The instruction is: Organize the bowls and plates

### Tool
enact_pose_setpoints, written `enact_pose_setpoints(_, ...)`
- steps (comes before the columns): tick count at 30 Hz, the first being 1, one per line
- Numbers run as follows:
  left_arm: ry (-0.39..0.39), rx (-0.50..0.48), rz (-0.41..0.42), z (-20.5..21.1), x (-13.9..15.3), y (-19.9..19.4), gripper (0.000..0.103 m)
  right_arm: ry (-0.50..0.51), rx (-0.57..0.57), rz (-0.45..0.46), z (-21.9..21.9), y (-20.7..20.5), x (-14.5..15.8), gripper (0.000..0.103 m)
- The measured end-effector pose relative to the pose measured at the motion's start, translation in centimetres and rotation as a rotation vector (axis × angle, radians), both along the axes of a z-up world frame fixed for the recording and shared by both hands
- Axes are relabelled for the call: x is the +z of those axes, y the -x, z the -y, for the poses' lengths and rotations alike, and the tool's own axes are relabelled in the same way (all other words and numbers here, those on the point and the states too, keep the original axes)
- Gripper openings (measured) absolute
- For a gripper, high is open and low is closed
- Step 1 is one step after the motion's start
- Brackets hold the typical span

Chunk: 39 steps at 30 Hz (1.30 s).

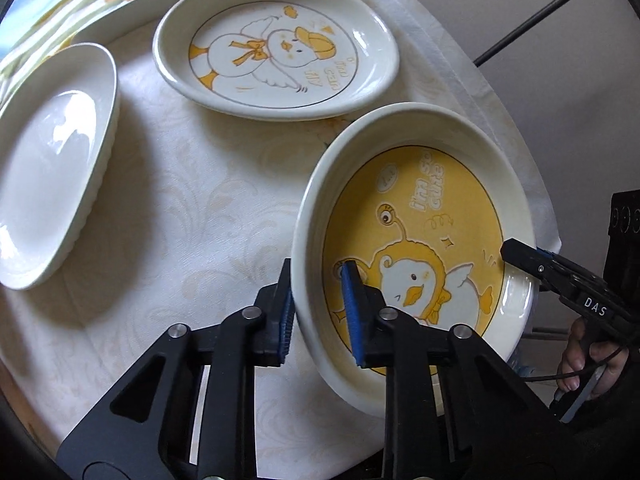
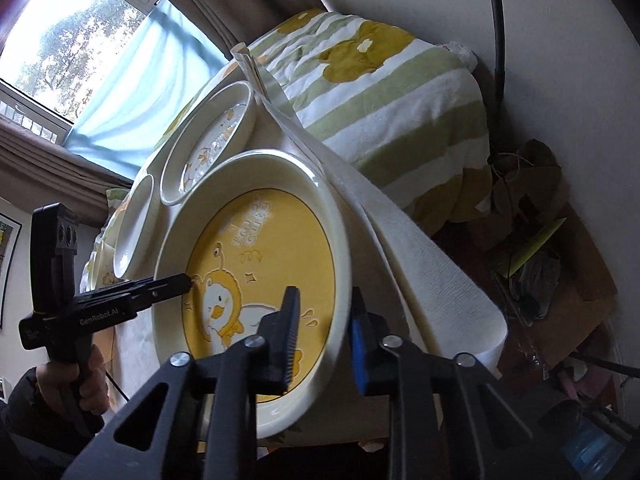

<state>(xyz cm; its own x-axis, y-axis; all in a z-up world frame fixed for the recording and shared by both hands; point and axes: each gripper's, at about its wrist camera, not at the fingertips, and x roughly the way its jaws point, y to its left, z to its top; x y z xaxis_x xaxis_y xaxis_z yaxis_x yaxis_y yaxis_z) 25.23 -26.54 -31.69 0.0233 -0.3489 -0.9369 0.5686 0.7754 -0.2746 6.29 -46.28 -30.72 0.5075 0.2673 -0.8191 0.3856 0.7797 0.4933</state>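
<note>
A yellow duck plate (image 1: 424,216) sits tilted near the table's right edge, held from two sides. My left gripper (image 1: 320,280) straddles its near-left rim, one finger inside, one outside, shut on it. My right gripper (image 2: 326,308) straddles the opposite rim of the same plate (image 2: 260,264) and is shut on it; it also shows in the left wrist view (image 1: 520,256). A white plate with a duck drawing (image 1: 276,48) lies behind. A plain white ribbed dish (image 1: 52,160) lies at the left.
The table has a cream patterned cloth (image 1: 192,208), its edge hanging at the right (image 2: 420,264). A green and yellow striped blanket (image 2: 392,92) lies behind the table. Clutter and a blue bottle (image 2: 592,452) are on the floor at the right.
</note>
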Motion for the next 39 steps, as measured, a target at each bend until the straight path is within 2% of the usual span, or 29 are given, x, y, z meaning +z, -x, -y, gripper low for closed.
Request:
enact_pose_setpoints(11, -0.020, -0.008, 0.043, 0.8, -0.8, -0.2, 0.020, 0.072, 0.079, -0.029, -0.5, -0.9, -0.1, 0.017)
enact_pose_setpoints(17, -0.024, -0.009, 0.070, 0.6, 0.2, 0.4, 0.020, 0.095, 0.116, -0.024, -0.7, -1.0, 0.0, 0.017)
enact_pose_setpoints(25, 0.016, 0.078, 0.092, -1.9, 2.0, 0.7, 0.020, 0.132, 0.201, 0.015, -2.3, -2.5, 1.7, 0.017)
enact_pose_setpoints(29, 0.041, 0.159, 0.104, -4.4, 3.4, 1.2, 0.020, 0.142, 0.270, 0.039, -3.9, -4.1, 3.5, 0.017)
enact_pose_setpoints(33, 0.043, 0.258, 0.137, -8.9, 5.2, 2.3, 0.020, 0.139, 0.369, 0.059, -6.6, -6.2, 5.0, 0.017)
enact_pose_setpoints(39, 0.025, 0.391, 0.163, -16.8, 6.4, 3.8, 0.020, 0.126, 0.523, 0.081, -13.4, -9.1, 5.8, 0.017)
